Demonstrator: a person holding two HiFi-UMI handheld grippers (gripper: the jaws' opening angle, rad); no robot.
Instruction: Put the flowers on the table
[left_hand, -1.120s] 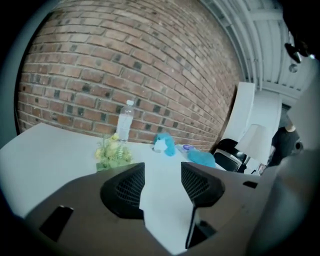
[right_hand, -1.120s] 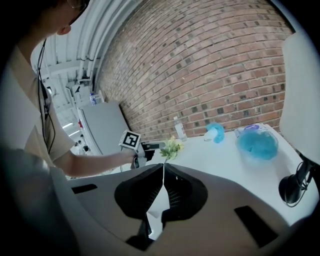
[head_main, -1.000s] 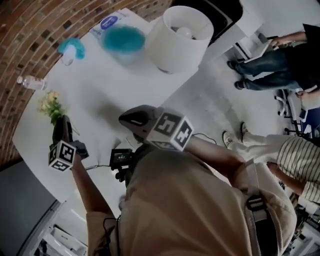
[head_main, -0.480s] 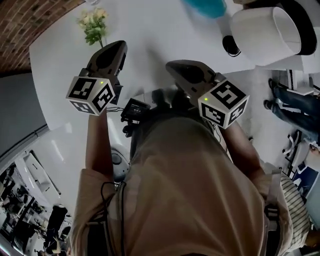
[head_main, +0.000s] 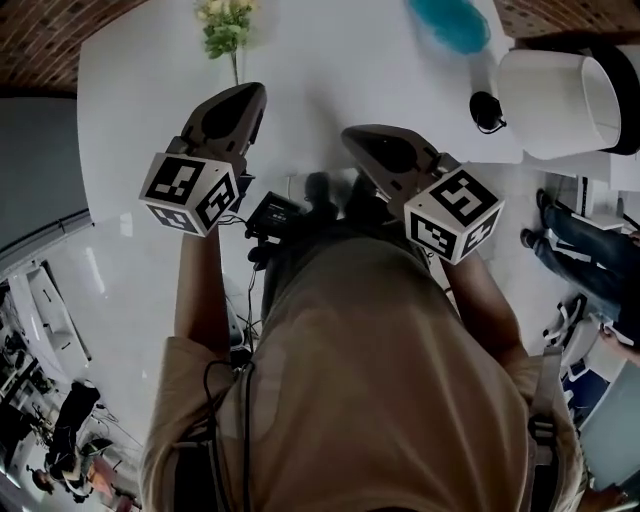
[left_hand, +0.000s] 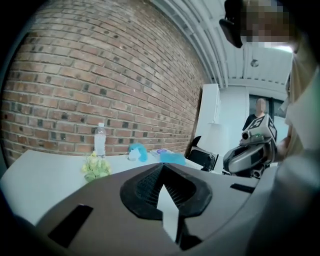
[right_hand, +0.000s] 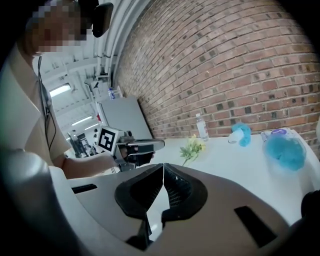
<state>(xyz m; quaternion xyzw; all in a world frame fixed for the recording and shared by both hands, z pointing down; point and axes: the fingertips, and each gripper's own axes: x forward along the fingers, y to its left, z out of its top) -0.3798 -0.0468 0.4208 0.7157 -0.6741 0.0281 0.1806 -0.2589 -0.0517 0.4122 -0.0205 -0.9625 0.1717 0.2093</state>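
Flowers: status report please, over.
Left gripper shut, empty. Right gripper shut, empty. Flowers on the table, apart from both. Nothing lies between.

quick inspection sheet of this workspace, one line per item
surface: white table
job's things: flowers on the table, apart from both tools
clutter: water bottle, teal puff, white lampshade
tools: left tool shut, empty; right tool shut, empty
cables: black lead on the person's shirt, small black box at the waist
surroundings: brick wall, people at the right edge
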